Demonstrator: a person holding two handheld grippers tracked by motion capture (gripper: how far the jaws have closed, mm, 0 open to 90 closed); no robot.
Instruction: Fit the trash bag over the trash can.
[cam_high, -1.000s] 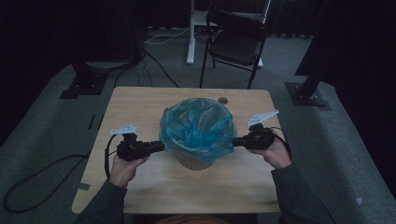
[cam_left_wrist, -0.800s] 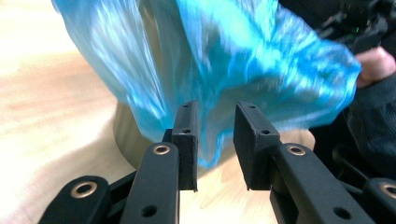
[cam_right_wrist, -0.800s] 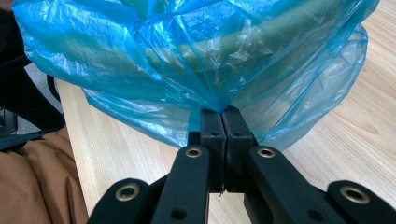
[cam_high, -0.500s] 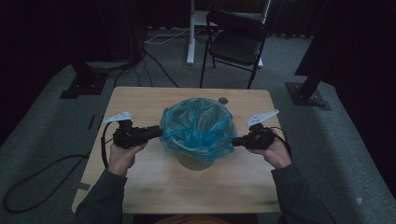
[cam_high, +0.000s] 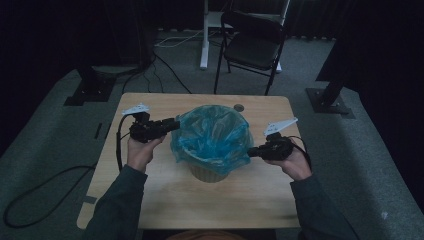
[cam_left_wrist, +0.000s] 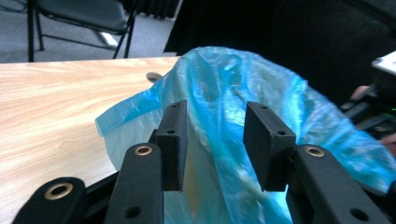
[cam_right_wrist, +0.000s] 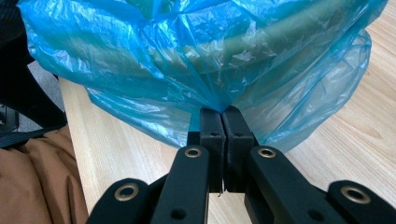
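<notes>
A blue plastic bag (cam_high: 212, 135) lines a small woven basket (cam_high: 207, 173) at the middle of the wooden table (cam_high: 150, 200). My left gripper (cam_high: 175, 123) is at the bag's left rim, and its jaws have just been opening. They stand apart in the left gripper view (cam_left_wrist: 212, 116), with the bag's film (cam_left_wrist: 224, 93) showing in the gap and neither pad pressing on it. My right gripper (cam_high: 250, 152) is at the bag's right side. In its own view the jaws (cam_right_wrist: 219, 112) are shut on a gathered fold of the blue bag (cam_right_wrist: 187, 60).
A small round object (cam_high: 239, 107) lies on the table behind the basket. A black folding chair (cam_high: 255, 45) and a white post stand beyond the far edge. Dark stand bases sit on the floor at both sides, and a cable trails off to the left.
My left gripper has moved up and toward the far side along the bag's left rim, and its jaws have opened off the film. The right gripper has kept still, shut on the bag.
</notes>
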